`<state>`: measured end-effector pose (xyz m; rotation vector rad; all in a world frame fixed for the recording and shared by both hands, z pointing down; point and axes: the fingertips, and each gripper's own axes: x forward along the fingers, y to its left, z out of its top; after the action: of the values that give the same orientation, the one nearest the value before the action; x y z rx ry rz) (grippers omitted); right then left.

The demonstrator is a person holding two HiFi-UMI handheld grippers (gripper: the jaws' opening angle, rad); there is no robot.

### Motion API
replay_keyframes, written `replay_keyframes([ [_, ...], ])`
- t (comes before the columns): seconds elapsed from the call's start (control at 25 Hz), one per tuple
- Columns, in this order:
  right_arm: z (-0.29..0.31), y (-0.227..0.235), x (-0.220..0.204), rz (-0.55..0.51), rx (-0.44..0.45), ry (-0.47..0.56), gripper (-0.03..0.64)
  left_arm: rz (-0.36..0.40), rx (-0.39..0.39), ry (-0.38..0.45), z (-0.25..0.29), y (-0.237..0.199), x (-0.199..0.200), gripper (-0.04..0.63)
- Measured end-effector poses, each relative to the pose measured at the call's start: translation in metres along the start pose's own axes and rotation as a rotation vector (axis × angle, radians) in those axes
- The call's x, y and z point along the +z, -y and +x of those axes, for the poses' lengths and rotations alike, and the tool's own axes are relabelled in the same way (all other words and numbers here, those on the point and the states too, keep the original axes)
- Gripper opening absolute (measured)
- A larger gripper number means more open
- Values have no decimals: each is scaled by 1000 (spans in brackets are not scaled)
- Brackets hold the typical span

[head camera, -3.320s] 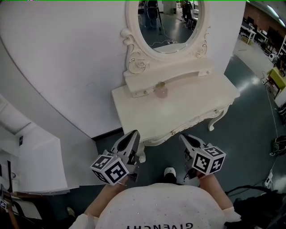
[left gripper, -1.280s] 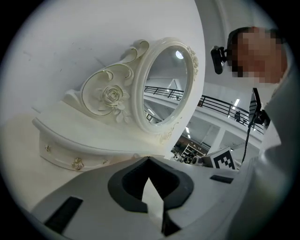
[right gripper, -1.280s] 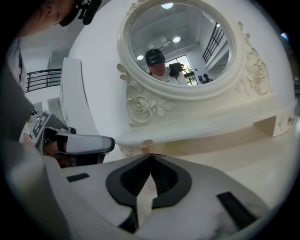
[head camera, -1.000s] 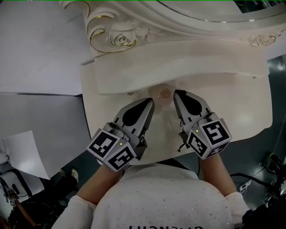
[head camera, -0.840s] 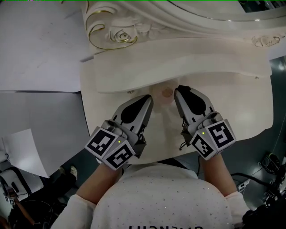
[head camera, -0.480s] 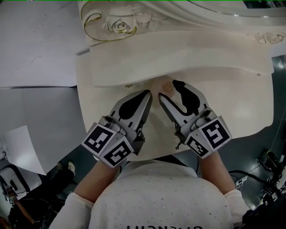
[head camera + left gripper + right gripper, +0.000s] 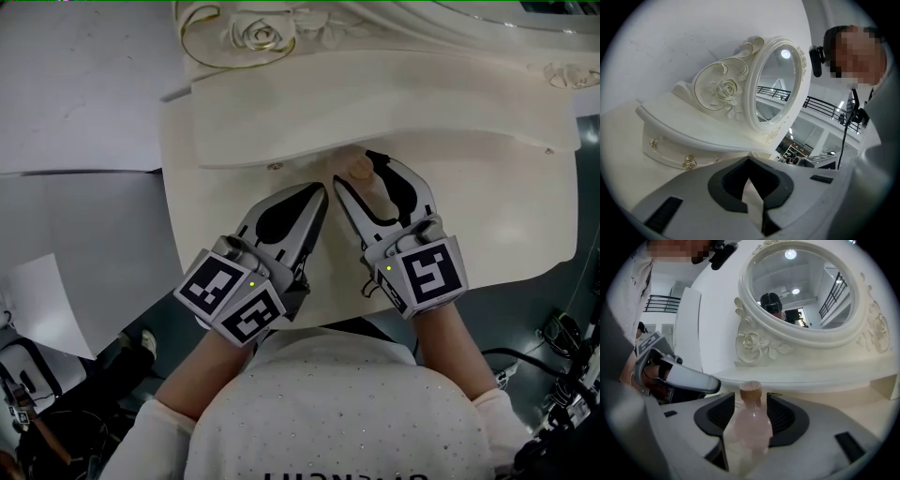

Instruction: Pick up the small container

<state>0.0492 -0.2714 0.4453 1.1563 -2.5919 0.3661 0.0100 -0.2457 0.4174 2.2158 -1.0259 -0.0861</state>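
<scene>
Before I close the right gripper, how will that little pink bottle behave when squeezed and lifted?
The pink bottle stands between the right gripper's jaws, which have just opened. Its rounded, glossy body may slip or twist between pads. Small-based and upright on the dressing table, it could tip if nudged. Probably light.

The cream-white desk (image 7: 506, 225) has a curved, scalloped near edge and a smooth top, and it stands on a dark grey floor (image 7: 553, 300). Along its far side sits a raised shelf unit (image 7: 403, 112) with shallow drawers, whose small gold knobs (image 7: 689, 162) face the near side. An oval mirror (image 7: 801, 291) in a carved frame rises from that unit, with a gilt-edged rose scroll (image 7: 246, 33) at its left. Directly on the desk top, just in front of the shelf unit near its middle, stands the small container (image 7: 752, 420), an upright pale pink bottle with a tan cap.
</scene>
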Motion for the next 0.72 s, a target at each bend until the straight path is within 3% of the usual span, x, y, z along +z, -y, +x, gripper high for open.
replay_keyframes([
  [0.4, 2, 8, -5, 0, -42, -34, 221, -12, 18, -15, 0, -3, -7, 0],
  [0.64, 4, -1, -1, -179, -45, -61, 190, -23, 18, -13, 2, 1, -6, 0],
  [0.72, 5, -3, -1, -195, -34, -82, 186, -25, 18, -9, 3, 1, -4, 0],
])
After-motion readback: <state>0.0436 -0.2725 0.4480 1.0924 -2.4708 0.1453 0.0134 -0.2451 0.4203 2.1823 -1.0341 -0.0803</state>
